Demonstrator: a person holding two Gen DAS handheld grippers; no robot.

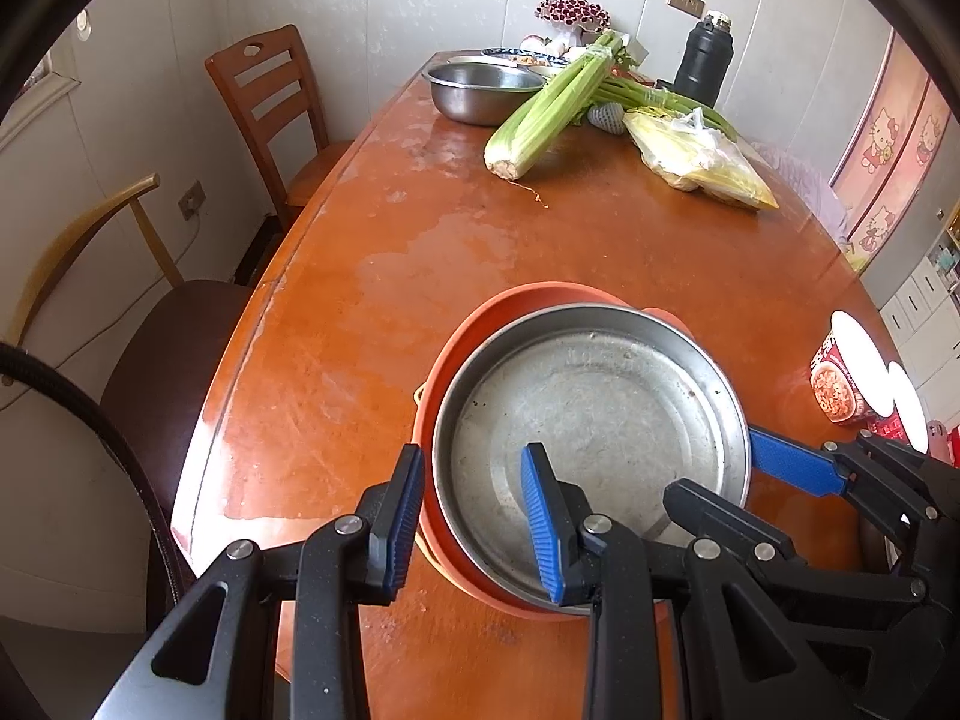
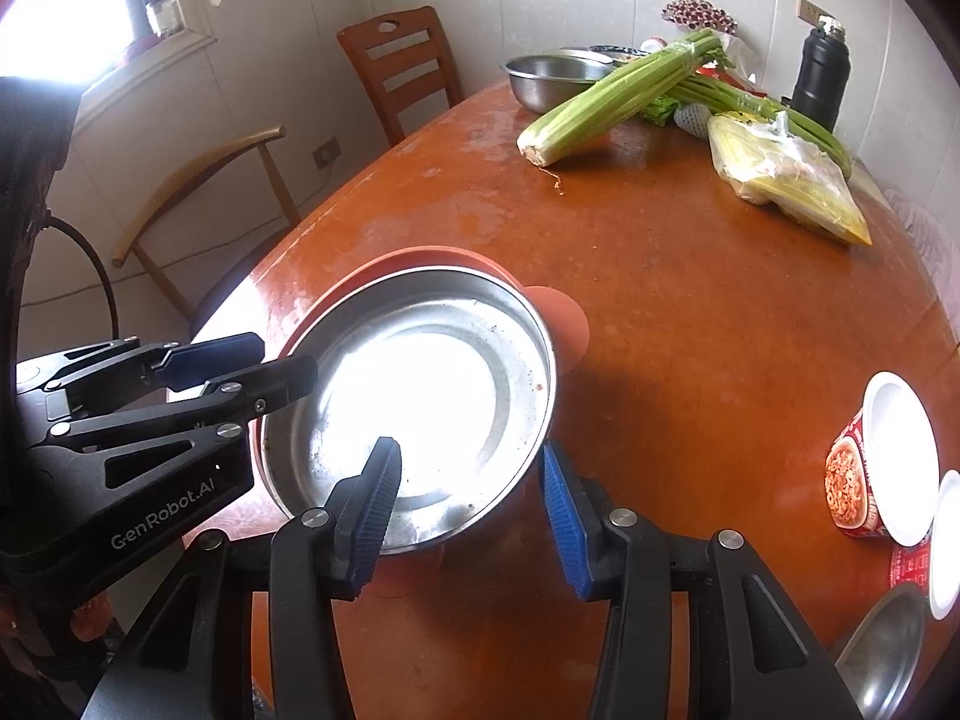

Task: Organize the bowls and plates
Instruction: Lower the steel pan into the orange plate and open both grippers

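A shallow steel plate [image 1: 600, 414] sits inside an orange bowl [image 1: 480, 330] on the wooden table [image 1: 360, 300]. My left gripper [image 1: 474, 516] is open, its fingers astride the near left rims of both. My right gripper [image 2: 468, 510] is open too, astride the plate's [image 2: 432, 384] near right rim; the orange bowl [image 2: 558, 318] shows behind. The right gripper also shows in the left wrist view [image 1: 750, 474], and the left gripper in the right wrist view [image 2: 252, 360].
A steel bowl [image 1: 486, 90], celery [image 1: 552, 102], a bag of vegetables [image 1: 702, 162] and a black flask [image 1: 705, 57] are at the far end. Instant noodle cups [image 2: 870, 468] and a steel dish [image 2: 888, 654] are at the right. Two chairs [image 1: 270, 102] stand left.
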